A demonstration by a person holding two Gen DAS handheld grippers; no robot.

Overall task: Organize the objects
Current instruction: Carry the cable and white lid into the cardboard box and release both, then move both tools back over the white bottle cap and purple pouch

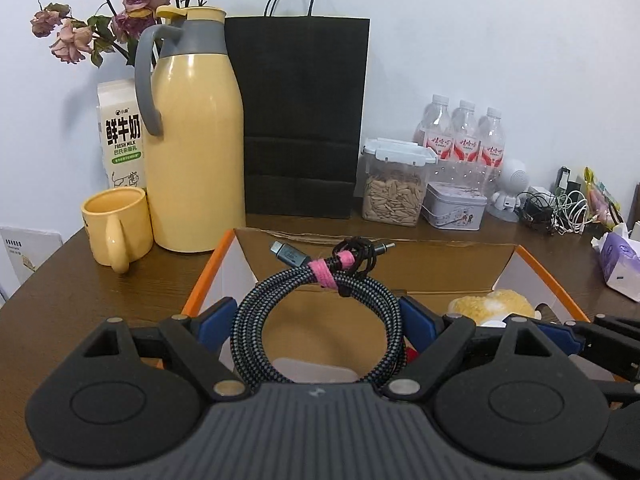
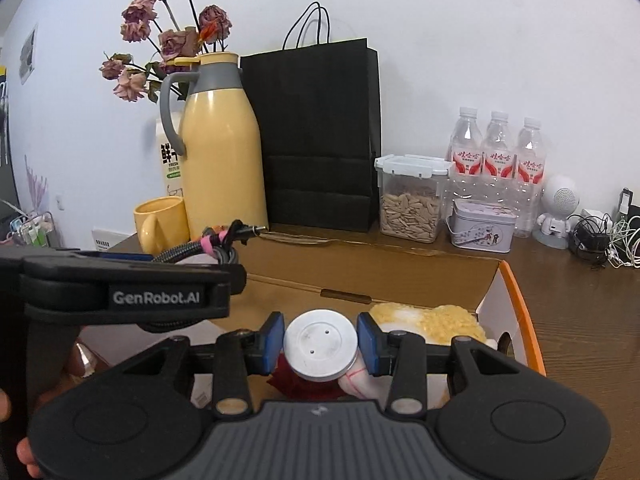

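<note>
White milk carton [image 1: 121,136]: it had big black Chinese words "鲜牛奶" and under them "FRESH MILK". A small green strip with tiny words sat below; those were too small to read. A little cow drawing stood near the bottom.
Black side of the left gripper [image 2: 156,298]: it said "GenRobot.AI" in grey letters.
Three clear plastic water bottles [image 2: 498,160]: each had a red and white label with red Chinese words, too blurry to read for sure.
Small lilac metal tin [image 2: 482,229]: it had pictures and tiny marks, not readable.
</note>
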